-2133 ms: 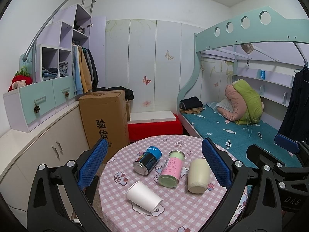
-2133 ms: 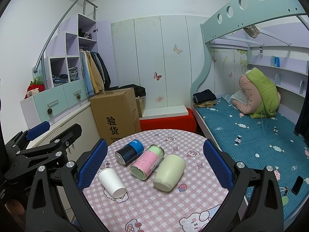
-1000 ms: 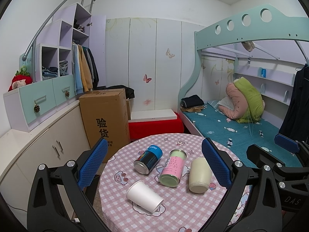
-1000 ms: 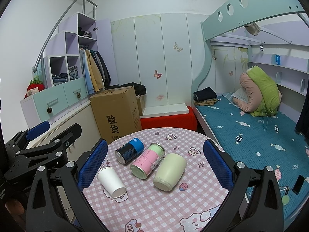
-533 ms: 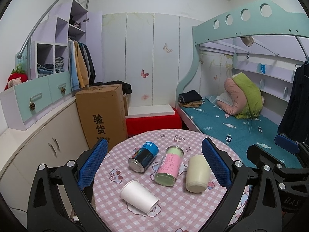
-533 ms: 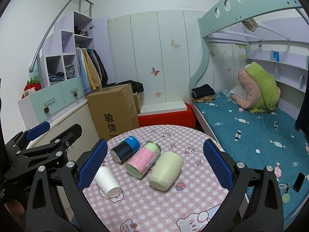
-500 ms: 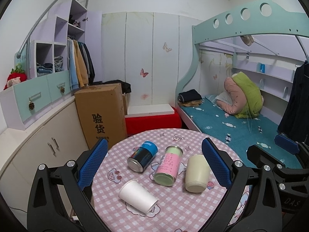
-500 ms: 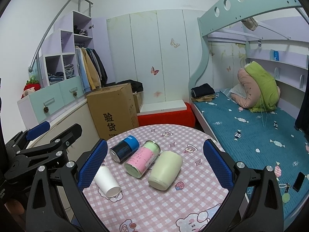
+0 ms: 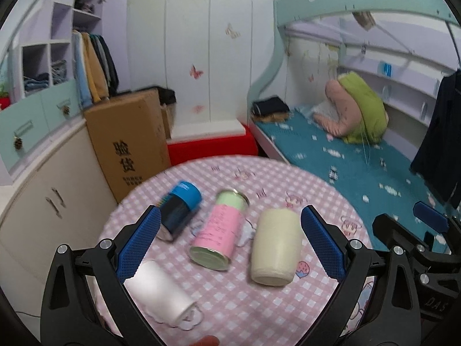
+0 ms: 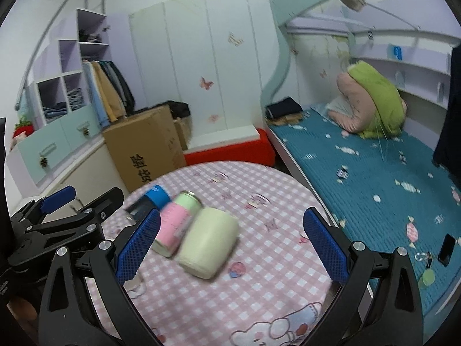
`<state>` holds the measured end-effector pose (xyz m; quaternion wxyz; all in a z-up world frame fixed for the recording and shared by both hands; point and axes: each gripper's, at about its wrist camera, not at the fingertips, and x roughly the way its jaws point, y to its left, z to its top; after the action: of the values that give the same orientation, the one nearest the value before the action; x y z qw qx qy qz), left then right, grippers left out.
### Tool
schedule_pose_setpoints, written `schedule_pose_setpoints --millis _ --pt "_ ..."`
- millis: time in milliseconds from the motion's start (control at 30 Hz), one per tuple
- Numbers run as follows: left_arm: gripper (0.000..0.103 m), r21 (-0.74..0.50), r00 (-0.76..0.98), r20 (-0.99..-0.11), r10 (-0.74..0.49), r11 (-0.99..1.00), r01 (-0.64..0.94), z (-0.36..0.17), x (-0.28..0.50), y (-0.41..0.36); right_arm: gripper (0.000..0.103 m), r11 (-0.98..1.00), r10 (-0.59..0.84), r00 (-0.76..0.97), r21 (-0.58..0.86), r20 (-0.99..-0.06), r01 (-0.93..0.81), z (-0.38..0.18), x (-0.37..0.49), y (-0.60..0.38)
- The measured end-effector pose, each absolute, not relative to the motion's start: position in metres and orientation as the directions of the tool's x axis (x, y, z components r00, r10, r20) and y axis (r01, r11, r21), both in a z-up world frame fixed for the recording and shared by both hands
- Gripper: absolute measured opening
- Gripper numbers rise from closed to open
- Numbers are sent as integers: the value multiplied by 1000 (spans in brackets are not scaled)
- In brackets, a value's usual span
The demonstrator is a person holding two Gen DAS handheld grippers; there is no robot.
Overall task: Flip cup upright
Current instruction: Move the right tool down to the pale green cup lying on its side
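Note:
Several containers lie on their sides on a round table with a pink checked cloth [image 9: 317,190]: a white paper cup [image 9: 160,295], a blue-capped dark can [image 9: 178,210], a pink and green can [image 9: 220,230] and a cream cup [image 9: 275,250]. My left gripper [image 9: 230,243] is open above them, its left finger over the paper cup. My right gripper [image 10: 232,245] is open, with the cream cup [image 10: 209,243] and pink can [image 10: 174,223] between its fingers. The blue can [image 10: 149,200] is partly hidden. The paper cup is hidden there.
A cardboard box [image 9: 126,141] and cabinets [image 9: 43,201] stand left of the table. A red bench [image 9: 210,144] lies behind it. A bunk bed with a teal mattress [image 10: 374,161] runs along the right. The left gripper also shows in the right wrist view [image 10: 57,219].
Both grippers have moved forward and down toward the table, so the cups and cans look larger and nearer. The containers have not moved. Both grippers stay open.

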<state>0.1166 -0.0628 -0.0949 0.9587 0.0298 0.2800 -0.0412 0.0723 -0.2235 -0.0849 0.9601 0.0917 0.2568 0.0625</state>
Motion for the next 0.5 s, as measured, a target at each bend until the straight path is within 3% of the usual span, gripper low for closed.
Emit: schedule_pose_setpoints --millis 233,500 --pt "98 4 729 -674 -117 987 163 -146 155 -95 96 971 118 812 237 -571 25 -126 101 -256" --pt "98 5 660 -744 -107 986 166 -191 180 -112 96 960 112 772 269 -625 78 -161 122 -281"
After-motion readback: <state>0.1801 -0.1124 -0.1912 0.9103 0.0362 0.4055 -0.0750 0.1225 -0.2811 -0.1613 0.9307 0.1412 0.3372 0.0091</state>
